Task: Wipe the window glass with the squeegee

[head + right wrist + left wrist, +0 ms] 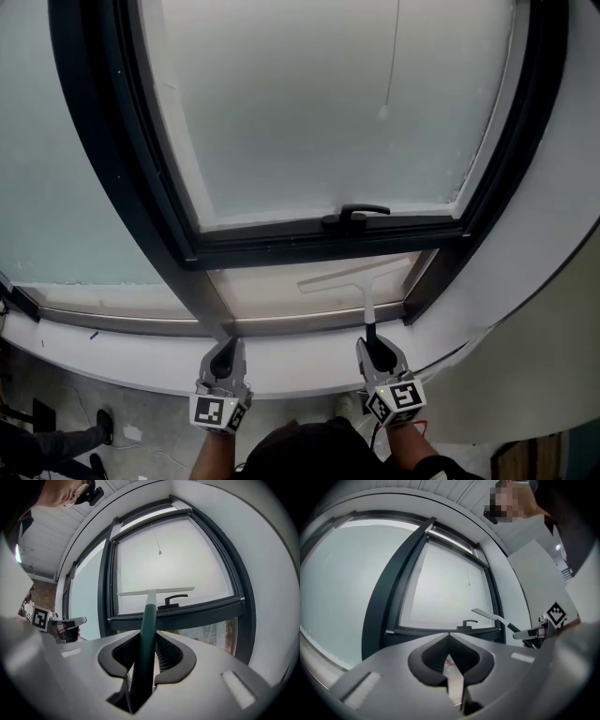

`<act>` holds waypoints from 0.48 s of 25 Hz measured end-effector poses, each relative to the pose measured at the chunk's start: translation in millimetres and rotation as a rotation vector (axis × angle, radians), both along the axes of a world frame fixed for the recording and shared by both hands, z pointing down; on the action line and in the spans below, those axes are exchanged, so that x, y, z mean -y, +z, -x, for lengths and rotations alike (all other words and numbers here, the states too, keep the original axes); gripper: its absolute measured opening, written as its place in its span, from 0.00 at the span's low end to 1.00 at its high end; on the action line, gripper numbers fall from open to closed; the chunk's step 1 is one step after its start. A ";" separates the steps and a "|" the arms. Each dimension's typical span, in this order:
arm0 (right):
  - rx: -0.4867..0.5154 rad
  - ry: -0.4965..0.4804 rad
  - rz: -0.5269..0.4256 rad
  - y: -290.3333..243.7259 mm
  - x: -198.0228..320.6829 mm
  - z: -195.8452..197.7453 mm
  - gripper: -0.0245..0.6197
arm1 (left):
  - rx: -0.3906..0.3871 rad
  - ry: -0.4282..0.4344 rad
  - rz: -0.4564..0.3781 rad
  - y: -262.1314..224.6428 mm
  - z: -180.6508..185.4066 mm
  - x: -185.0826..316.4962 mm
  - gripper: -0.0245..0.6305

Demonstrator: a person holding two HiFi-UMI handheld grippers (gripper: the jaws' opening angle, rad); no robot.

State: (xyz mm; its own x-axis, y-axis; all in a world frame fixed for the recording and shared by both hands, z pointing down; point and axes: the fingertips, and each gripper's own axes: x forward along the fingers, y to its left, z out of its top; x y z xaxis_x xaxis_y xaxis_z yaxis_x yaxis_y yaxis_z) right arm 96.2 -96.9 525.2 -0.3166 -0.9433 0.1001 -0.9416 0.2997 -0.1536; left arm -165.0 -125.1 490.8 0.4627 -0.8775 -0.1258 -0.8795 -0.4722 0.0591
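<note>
Right gripper (147, 651) clamped on squeegee (150, 613) handle, blade level before window glass (187, 559)

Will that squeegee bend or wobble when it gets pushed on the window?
Probably stiff: the squeegee handle runs straight out of the right gripper without sagging. It likely feels light, being thin. The long blade might twist if pressed unevenly.

window frame (141, 187): top runs off the head view's upper edge
squeegee (149, 613): handle's lower end is buried between the right gripper (149, 637) pads
left gripper (449, 634): pale strip with a reddish smudge in the hollow, no clue what it is
lower pane (213, 630): whatever's behind it is just blur
person (309, 455): mostly cut off by the bottom edge
</note>
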 end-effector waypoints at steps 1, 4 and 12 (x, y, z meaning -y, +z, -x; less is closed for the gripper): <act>0.001 -0.003 -0.006 -2.3 8.3 -11.0 0.18 | -0.009 -0.006 -0.018 -5.4 -9.4 9.3 0.04; -0.018 -0.013 -0.050 -17.0 33.4 -44.0 0.18 | -0.011 0.004 -0.061 -22.0 -45.9 32.4 0.04; -0.103 -0.012 -0.171 -59.3 93.2 -111.2 0.18 | -0.008 0.014 -0.112 -38.7 -133.7 81.5 0.04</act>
